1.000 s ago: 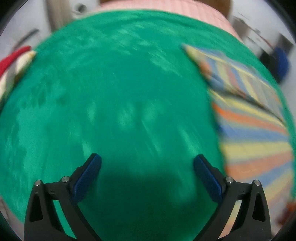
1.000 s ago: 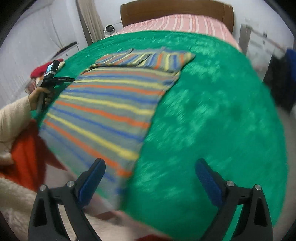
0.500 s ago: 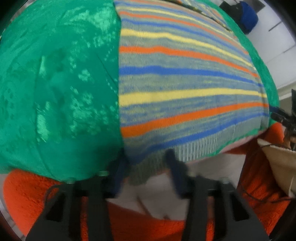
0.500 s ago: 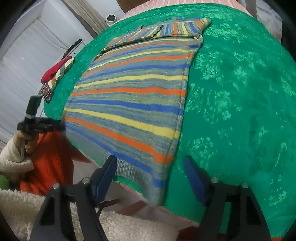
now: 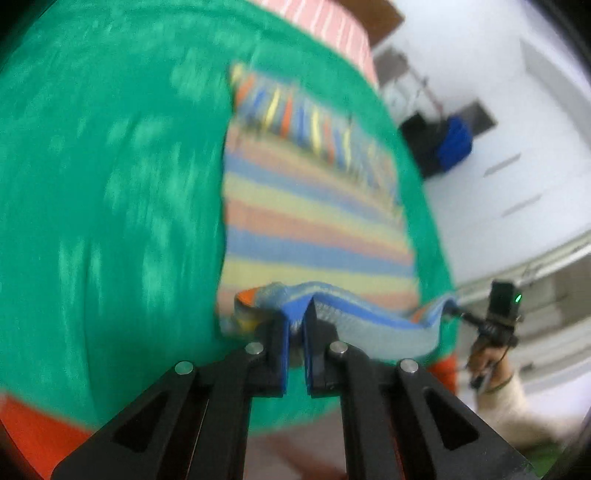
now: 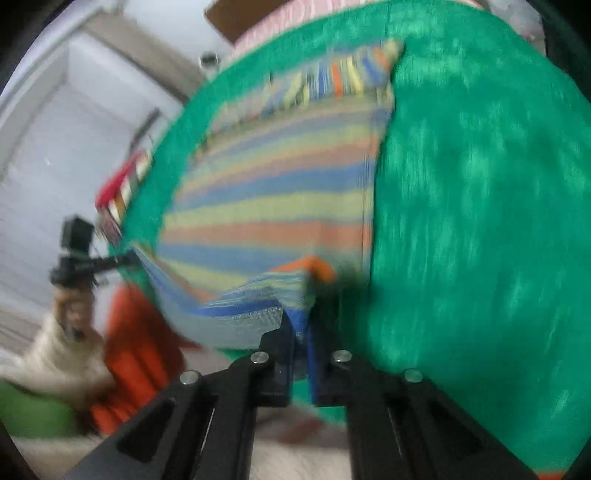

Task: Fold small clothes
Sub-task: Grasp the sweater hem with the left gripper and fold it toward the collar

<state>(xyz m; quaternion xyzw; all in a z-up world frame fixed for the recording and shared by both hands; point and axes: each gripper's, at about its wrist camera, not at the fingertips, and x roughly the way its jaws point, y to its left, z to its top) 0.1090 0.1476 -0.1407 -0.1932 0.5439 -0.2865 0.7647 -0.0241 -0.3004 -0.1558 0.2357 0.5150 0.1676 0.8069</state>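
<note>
Surface: your bed (image 5: 110, 184), under a green spread | On it: your striped sweater (image 5: 314, 221) lies flat, near hem lifted off the spread | Far end: pink striped bedding (image 5: 332, 29) | Left edge: red-striped folded item (image 6: 125, 184)

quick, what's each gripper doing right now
Left gripper: shut on the near hem of the striped sweater.
Right gripper: shut on the same hem, at the sweater's other corner.

Both tools look the same: left tool (image 5: 295, 325) and right tool (image 6: 300, 332) have black plastic arms with triangular cutouts, silver pivot screws, blue finger pads. Person's wearing a fuzzy cream sleeve (image 6: 55, 354).
</note>
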